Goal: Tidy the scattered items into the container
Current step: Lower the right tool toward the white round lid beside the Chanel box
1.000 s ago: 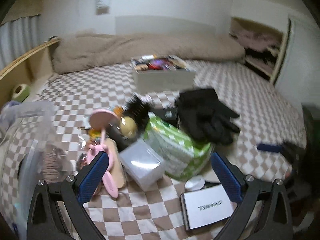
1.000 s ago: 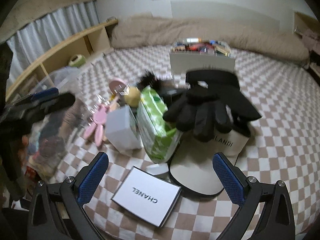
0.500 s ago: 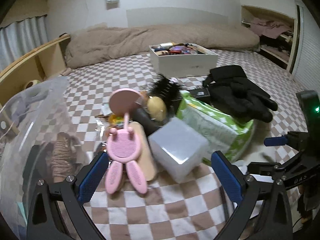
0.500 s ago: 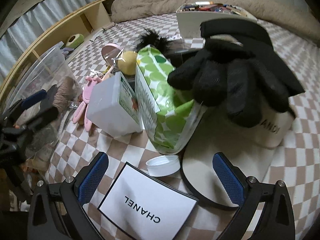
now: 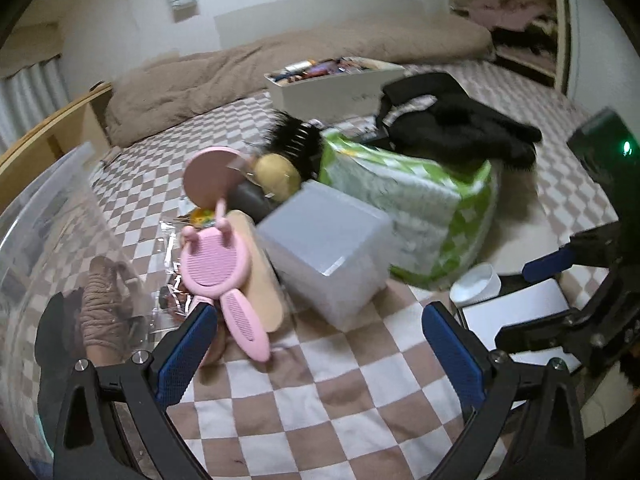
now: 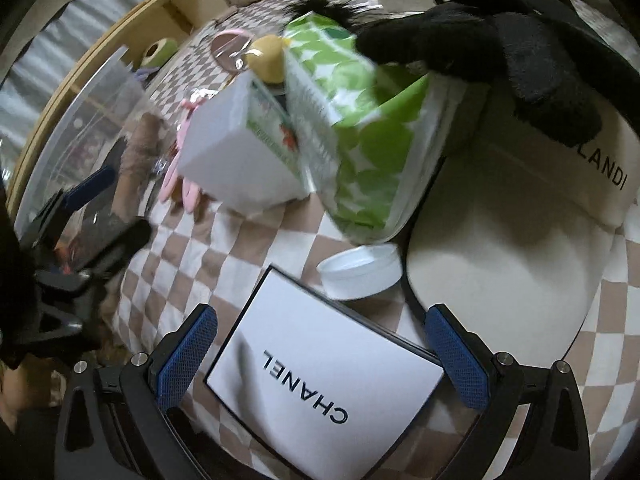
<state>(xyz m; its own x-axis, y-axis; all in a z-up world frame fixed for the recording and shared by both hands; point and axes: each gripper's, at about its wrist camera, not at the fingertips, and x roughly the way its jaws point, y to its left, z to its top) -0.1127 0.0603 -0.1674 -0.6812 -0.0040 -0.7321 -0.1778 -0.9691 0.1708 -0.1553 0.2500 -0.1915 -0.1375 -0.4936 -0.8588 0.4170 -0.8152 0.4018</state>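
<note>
Two grippers hang with jaws spread wide and empty over a checkered bedspread [image 5: 320,396] strewn with clutter. At far left the clear plastic container [image 5: 44,240] curves up, then the left gripper [image 5: 320,344] faces a pink rabbit-shaped brush [image 5: 220,264], a frosted white box [image 5: 328,252] beside it and a green-patterned tissue pack [image 5: 416,208] under black gloves [image 5: 452,124]. Further right, the right gripper [image 6: 320,352] straddles the near corner of a white CHANEL box [image 6: 316,376], with a small white lid [image 6: 360,272] just beyond and a cream cap [image 6: 504,256] to its right.
</note>
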